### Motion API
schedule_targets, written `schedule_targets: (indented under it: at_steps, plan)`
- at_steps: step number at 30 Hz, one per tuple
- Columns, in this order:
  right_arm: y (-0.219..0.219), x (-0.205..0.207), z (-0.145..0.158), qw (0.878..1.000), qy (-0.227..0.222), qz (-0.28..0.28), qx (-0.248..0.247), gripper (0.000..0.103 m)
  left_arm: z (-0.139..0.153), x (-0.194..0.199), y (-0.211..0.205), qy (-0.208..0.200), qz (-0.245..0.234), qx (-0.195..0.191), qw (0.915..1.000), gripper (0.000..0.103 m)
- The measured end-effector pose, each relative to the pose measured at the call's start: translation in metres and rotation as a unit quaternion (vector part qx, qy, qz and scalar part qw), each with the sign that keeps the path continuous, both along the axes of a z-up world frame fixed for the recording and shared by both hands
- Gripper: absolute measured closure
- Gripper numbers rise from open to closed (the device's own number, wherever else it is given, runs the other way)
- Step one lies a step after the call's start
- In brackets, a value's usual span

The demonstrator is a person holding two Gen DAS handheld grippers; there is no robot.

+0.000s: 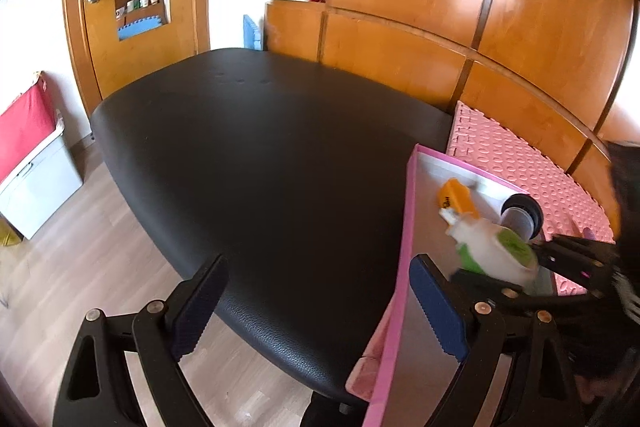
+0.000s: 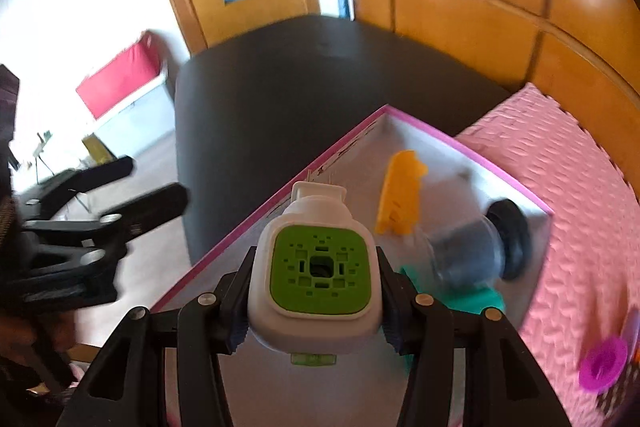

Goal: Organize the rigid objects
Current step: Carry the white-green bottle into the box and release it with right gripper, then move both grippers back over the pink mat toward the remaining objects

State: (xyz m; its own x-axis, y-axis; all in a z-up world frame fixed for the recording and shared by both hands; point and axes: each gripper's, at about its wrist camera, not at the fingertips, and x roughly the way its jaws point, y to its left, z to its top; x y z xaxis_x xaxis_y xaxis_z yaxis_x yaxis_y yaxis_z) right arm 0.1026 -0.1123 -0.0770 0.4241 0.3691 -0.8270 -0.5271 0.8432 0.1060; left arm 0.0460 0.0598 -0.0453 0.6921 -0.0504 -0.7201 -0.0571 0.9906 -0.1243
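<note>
My right gripper [image 2: 316, 307] is shut on a white device with a green square face [image 2: 318, 271] and holds it over a pink-rimmed box [image 2: 428, 133]. The device also shows in the left wrist view [image 1: 496, 247]. In the box lie an orange plastic piece [image 2: 402, 193], a clear jar with a black lid [image 2: 480, 251] and a teal object [image 2: 476, 301]. My left gripper [image 1: 316, 311] is open and empty, its right finger [image 1: 438, 309] over the box's near rim [image 1: 400, 287]. It also appears at the left of the right wrist view [image 2: 120, 203].
The box rests partly on a black padded bench [image 1: 260, 155] and a pink foam mat [image 1: 520, 167]. A purple disc [image 2: 604, 365] lies on the mat. Wooden wardrobe panels [image 1: 440, 7] stand behind. A grey bin with a red lid [image 1: 28, 167] stands on the floor at left.
</note>
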Motion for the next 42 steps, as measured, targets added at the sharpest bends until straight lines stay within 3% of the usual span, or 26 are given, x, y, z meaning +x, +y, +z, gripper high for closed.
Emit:
schedule_targets:
  at_steps: [6,10,16,24,31,38,42]
  plan:
    - [0.008,0.026,-0.024,0.999,0.000,-0.012,-0.042,0.051,-0.005,-0.001,0.006,0.007,0.005,-0.004,1.0000,0.011]
    - [-0.005,0.031,-0.025,0.999,0.013,-0.036,-0.021,0.049,-0.005,-0.001,0.005,0.007,0.004,-0.003,1.0000,0.011]
    - [-0.023,0.022,-0.011,0.998,0.012,-0.052,0.018,0.034,-0.003,-0.001,-0.002,0.008,-0.004,0.003,1.0000,0.011]
    - [-0.039,-0.002,0.009,0.995,-0.011,-0.087,0.046,0.033,0.005,-0.007,-0.009,-0.001,-0.010,0.012,0.9999,0.011]
    - [-0.042,-0.030,0.028,0.991,-0.074,-0.110,0.012,0.033,0.012,-0.014,-0.020,-0.012,-0.025,0.021,0.9994,0.011]
    - [-0.065,-0.058,0.051,0.967,-0.170,-0.190,-0.026,0.033,0.020,-0.021,-0.034,-0.023,-0.043,0.031,0.9983,0.011]
    - [-0.090,-0.067,0.062,0.960,-0.174,-0.220,0.005,0.033,0.025,-0.026,-0.046,-0.035,-0.058,0.040,0.9969,0.008]
